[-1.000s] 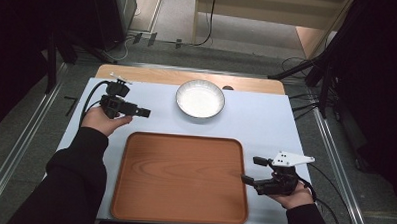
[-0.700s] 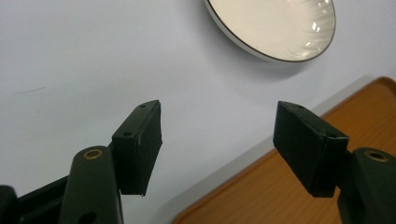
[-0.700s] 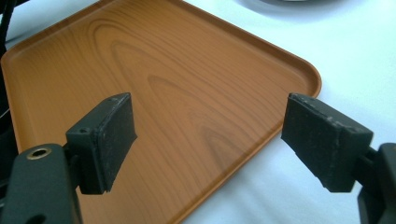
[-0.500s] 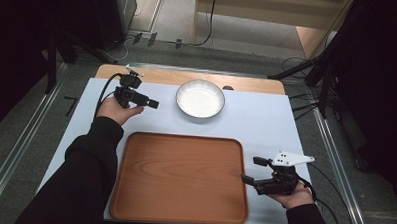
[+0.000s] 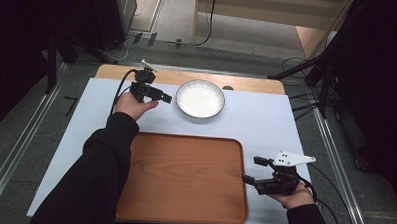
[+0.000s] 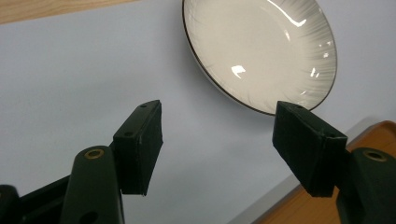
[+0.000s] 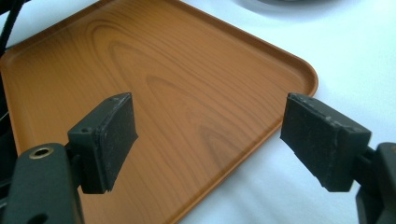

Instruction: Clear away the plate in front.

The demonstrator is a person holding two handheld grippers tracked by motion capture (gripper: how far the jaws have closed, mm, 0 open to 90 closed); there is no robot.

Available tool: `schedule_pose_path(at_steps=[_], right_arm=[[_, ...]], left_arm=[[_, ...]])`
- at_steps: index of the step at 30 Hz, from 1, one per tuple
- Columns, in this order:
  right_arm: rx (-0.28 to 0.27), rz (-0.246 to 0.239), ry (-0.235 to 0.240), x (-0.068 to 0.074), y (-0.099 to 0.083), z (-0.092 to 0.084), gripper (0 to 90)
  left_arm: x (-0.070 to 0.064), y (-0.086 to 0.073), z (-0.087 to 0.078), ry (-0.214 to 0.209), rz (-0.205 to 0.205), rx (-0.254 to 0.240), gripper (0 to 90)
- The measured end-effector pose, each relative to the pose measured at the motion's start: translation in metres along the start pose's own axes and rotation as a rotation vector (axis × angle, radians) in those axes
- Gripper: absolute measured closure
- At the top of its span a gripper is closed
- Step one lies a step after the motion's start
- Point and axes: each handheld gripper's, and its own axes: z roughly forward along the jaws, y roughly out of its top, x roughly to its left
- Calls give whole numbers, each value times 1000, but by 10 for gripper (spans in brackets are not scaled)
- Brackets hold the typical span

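While the left hand was reaching toward the plate, this was the state:
Left gripper [image 5: 163,97]: held over the far left part of the white mat, jaws pointed at the plate, spread wide with nothing between them.
Left gripper pads [image 6: 140,144]: in the left gripper view they framed bare mat and the near rim of the plate; neither pad touched it.
Plate [image 5: 200,98]: white, shallow, dark-edged rim, upright on the mat [image 5: 266,119] at the far middle of the table, just beyond the tray's far edge and apart from it.
Plate contents: empty, only glare on the glaze [image 6: 261,51].
Gap: left gripper was just beside the plate's left rim, not in contact.
Right gripper [image 5: 252,170]: at the near right of the table, beside the tray's right edge, jaws wide apart and holding nothing.
Right gripper pads [image 7: 107,140]: in the right gripper view they straddled the tray's rounded corner and a strip of mat.
Tray [image 5: 185,141]: brown wood grain, flat on the mat at near centre, bare.
Table [image 5: 257,85]: a wooden strip showed past the mat's far edge.
Sleeve [image 5: 99,173]: dark, left forearm lay across the tray's left side.
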Motion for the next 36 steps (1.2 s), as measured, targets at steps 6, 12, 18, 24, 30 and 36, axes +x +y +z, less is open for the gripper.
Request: schedule_pose_path(at_steps=[6,12,18,24,30,36], right_arm=[[0,0,-3,-1,-1,-1,189],[-2,4,0,-1,-1,-1,189],[2,-1,6,0,0,-1,189],[-3,1,1,-1,0,-2,189],[-8,-1,5,-2,0,-2,190],[-13,-4,3,-2,0,-3,190]], left_arm=[[-1,8,11,-18,-34,-17,349],[1,16,32,-5,-74,4,366],[0,21,50,-18,-133,-10,408],[2,19,68,5,-157,-27,478],[0,18,83,3,-192,-63,567],[1,16,95,11,-245,-71,643]])
